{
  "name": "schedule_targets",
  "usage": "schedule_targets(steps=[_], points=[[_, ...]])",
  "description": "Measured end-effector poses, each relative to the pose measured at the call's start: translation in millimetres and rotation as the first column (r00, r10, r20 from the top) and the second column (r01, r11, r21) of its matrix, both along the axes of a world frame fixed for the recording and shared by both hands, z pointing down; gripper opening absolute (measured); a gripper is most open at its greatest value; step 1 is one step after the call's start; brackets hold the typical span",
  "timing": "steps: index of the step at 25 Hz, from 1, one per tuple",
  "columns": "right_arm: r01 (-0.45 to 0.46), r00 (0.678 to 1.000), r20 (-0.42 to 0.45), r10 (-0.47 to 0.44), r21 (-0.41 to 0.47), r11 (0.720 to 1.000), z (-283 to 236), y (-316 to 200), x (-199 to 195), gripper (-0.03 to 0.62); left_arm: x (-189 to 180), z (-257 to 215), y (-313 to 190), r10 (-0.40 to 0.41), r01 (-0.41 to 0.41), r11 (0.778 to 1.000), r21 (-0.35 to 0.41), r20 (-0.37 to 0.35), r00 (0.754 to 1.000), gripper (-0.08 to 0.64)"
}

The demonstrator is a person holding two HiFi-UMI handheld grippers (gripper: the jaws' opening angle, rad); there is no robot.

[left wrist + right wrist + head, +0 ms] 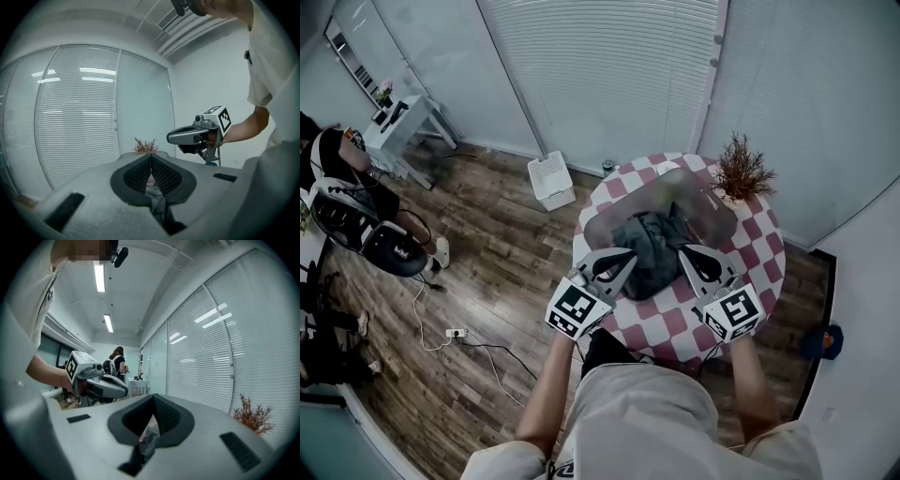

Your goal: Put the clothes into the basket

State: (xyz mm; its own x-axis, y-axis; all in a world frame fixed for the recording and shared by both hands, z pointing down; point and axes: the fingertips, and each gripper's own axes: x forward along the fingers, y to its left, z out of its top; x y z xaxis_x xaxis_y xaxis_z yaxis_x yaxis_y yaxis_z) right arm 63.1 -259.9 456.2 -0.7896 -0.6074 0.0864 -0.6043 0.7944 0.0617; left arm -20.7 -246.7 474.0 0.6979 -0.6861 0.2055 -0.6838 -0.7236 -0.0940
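Dark grey garment (652, 246) sits mid-table, and you've got it from both sides. Left gripper (151, 159) has its jaws pressed together w/ fabric pinched low between them. Right gripper (153, 398) is the same: jaws closed, a fold of the cloth caught in them. Both point roughly level, facing each other across the garment.

Some see-through tub (717, 211) is around the garment's far side; can't tell if the cloth is in it or just against it. White basket (551, 180) is down on the floor, left of the table and well apart from the garment.

The table (675, 323) is small and round w/ a red/white check cloth, its near edge right at your body. A dried plant (742, 169) stands at the far right rim, near the tub.

Room-wise there's wood floor (487, 281) open to your left, blinds (609, 66) behind, and a power strip (455, 333) w/ cable on the floor. A person (342, 159) sits far left by a white side table (408, 117).
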Motion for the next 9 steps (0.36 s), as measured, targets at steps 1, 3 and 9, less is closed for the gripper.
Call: schedule_targets(steps=[1, 3, 9], points=[[-0.001, 1.0, 0.0, 0.001, 0.001, 1.0, -0.5, -0.4, -0.1, 0.021, 0.1, -0.4, -0.1, 0.004, -0.004, 1.0, 0.003, 0.001, 1.0, 0.014], [-0.004, 1.0, -0.003, 0.004, 0.001, 1.0, -1.1, -1.0, -0.6, 0.023, 1.6, -1.5, 0.5, 0.015, -0.015, 1.0, 0.01, -0.004, 1.0, 0.014], [0.007, 1.0, -0.018, -0.007, -0.004, 1.0, 1.7, 4.7, -7.2, 0.023, 5.7, 4.0, 5.0, 0.034, -0.033, 0.999, -0.008, 0.012, 0.999, 0.014]])
